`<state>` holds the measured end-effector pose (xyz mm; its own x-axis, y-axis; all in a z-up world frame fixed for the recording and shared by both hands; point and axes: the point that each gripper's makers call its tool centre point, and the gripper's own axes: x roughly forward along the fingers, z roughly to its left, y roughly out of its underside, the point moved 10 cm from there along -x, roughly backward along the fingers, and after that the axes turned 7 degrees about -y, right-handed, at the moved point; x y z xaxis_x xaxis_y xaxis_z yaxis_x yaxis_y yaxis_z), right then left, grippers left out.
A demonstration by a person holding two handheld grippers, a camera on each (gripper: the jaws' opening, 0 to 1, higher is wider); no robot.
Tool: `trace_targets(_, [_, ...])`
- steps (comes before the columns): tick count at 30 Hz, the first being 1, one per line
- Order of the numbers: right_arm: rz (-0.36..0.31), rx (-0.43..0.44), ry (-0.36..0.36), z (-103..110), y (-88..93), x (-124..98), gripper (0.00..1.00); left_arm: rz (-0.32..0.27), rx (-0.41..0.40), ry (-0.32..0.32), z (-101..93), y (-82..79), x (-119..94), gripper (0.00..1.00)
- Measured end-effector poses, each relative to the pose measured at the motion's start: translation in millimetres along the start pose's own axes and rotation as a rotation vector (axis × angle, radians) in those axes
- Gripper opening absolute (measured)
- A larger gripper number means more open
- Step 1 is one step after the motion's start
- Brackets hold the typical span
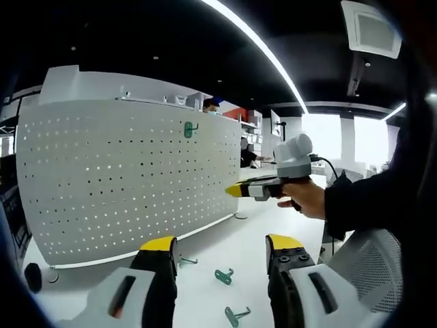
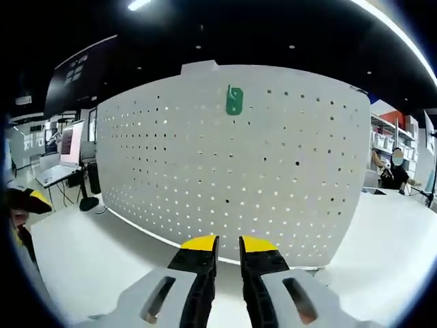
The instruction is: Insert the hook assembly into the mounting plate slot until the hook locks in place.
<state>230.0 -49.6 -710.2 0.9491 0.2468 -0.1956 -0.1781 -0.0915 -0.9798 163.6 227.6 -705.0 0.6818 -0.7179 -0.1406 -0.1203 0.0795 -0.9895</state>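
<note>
My left gripper [image 1: 222, 249] hangs over the white desk [image 1: 205, 294], jaws spread wide with nothing between them. Three green hooks [image 1: 224, 276] lie loose on the desk near its front edge, just ahead of those jaws. My right gripper [image 2: 229, 249] faces the white pegboard [image 2: 273, 171], jaws nearly together with a thin gap, holding nothing. One green hook [image 2: 234, 100] sits mounted near the pegboard's top edge. From the left gripper view, my hand [image 1: 306, 198] holds the right gripper beside the board.
</note>
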Motion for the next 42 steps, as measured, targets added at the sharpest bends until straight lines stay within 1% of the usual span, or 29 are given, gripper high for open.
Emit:
trace_targets(4, [0.006,-0.003,-0.024,7.3,4.7,-6.5,0.10,0.002,0.002,0.001,-0.4,0.3,0.3,0.54])
trace_targets(9, [0.002,-0.021,-0.056,16.9,2.7,-9.0,0.10,0.009,0.009,0.009,-2.2,1.3,1.0,0.53])
trace_targets(11, [0.012,-0.032,-0.072,21.2,4.4,-9.1,0.11,0.013,0.013,0.010,-2.6,1.8,1.1,0.53])
trace_targets(16, [0.003,-0.034,-0.076,20.8,2.7,-10.4,0.11,0.020,0.017,0.007,-3.2,2.9,1.0,0.53])
trace_targets(20, [-0.004,-0.034,-0.071,19.2,1.5,-11.9,0.11,0.042,0.028,0.018,-8.5,5.1,5.4,0.52])
trace_targets(25, [-0.028,-0.043,-0.065,18.6,-2.8,-15.2,0.11,0.087,0.078,0.041,-17.4,6.1,16.9,0.52])
trace_targets(27, [-0.032,-0.049,-0.063,18.0,-3.5,-15.5,0.11,0.105,0.091,0.040,-18.7,6.8,21.7,0.50])
trace_targets(33, [-0.058,-0.068,-0.054,16.4,-7.7,-18.6,0.11,0.172,0.139,0.070,-25.6,12.4,45.8,0.48])
trace_targets(38, [-0.087,-0.073,-0.048,13.6,-13.1,-22.2,0.11,0.232,0.157,0.091,-27.6,23.3,65.4,0.47])
trace_targets(39, [-0.097,-0.073,-0.048,13.4,-14.5,-23.3,0.11,0.259,0.161,0.095,-26.4,28.3,71.0,0.47])
trace_targets(42, [-0.129,-0.062,-0.053,13.4,-20.8,-26.6,0.12,0.306,0.152,0.101,-23.1,38.5,83.0,0.46])
